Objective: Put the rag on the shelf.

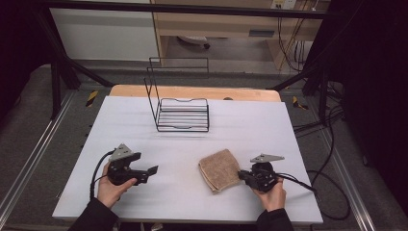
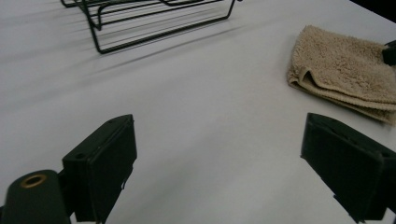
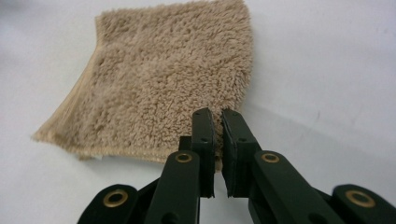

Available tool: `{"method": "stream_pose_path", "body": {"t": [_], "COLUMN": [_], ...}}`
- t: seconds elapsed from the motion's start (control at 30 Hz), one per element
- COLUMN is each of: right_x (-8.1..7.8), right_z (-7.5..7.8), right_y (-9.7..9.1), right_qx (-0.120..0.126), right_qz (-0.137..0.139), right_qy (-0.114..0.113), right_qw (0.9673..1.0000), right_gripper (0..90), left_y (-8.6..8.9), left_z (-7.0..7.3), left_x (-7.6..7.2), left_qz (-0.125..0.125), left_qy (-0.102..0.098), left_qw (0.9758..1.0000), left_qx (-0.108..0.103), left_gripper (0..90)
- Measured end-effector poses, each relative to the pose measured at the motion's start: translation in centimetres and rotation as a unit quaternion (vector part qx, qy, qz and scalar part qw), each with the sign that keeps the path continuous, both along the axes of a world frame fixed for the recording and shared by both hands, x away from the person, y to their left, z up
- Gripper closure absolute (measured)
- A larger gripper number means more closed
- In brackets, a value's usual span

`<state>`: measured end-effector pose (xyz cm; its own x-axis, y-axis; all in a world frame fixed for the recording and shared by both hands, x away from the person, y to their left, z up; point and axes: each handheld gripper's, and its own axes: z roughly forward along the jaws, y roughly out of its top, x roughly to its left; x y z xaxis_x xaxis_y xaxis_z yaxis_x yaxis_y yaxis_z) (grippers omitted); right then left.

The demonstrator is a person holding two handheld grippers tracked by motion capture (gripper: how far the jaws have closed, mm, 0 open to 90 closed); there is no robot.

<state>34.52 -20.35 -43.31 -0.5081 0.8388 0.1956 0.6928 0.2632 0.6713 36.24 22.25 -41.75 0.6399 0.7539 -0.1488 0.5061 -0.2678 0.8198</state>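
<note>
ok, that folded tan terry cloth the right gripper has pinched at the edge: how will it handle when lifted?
The folded tan terry cloth is thick pile, so probably floppy and light. The right gripper pinches one edge, so the loose layers may sag or unfold. The fuzzy surface should resist slipping.

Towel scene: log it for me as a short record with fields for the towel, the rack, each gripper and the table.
towel: tan, folded, flat on the table, near right
rack: black wire rack, far centre, nothing in it
right gripper: jaws closed on the towel's near edge
left gripper: jaws wide open, nothing between them, pointing toward the towel
table: white top
</note>
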Motion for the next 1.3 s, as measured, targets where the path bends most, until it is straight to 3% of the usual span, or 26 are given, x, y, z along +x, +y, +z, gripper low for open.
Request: {"method": "stream_pose_path", "body": {"t": [0.17,0.3,0.33,0.37,0.53,0.63,0.83,1.3], "right_x": [-0.3,-0.4,-0.4,-0.4,-0.3,-0.2,0.0,1.3], "right_z": [-0.8,-0.7,-0.5,-0.3,-0.1,-0.1,-0.2,0.1], "right_y": [-0.8,-1.4,-1.8,-2.1,-3.0,-3.4,-3.7,-3.6], "right_qx": [-0.005,-0.003,0.004,0.011,0.025,0.033,0.035,0.049], "right_qz": [0.006,0.031,0.037,0.035,0.036,0.035,0.038,0.043], "right_qy": [0.000,-0.030,-0.048,-0.055,-0.071,-0.078,-0.084,-0.089], "right_qw": [1.0000,0.9991,0.9981,0.9978,0.9965,0.9958,0.9951,0.9939], "right_gripper": [82.8,72.4,63.5,60.4,50.5,44.9,35.9,23.2], "left_y": [-4.1,-7.1,-7.8,-8.5,-11.8,-13.2,-14.6,-15.9], "left_z": [0.0,-0.1,-0.2,-0.2,-0.7,-1.5,-2.6,-3.2], "left_x": [1.0,1.9,2.1,2.4,3.6,4.4,5.0,4.8], "left_qz": [-0.008,-0.015,-0.015,-0.016,-0.022,-0.022,-0.020,-0.041], "left_qy": [0.017,0.031,0.032,0.033,0.046,0.057,0.068,0.086], "left_qw": [0.9998,0.9994,0.9993,0.9993,0.9984,0.9976,0.9968,0.9946], "left_qx": [0.003,0.008,0.008,0.009,0.023,0.032,0.038,0.040], "left_gripper": [13.1,14.1,16.4,17.6,20.5,26.8,38.2,64.3]}}
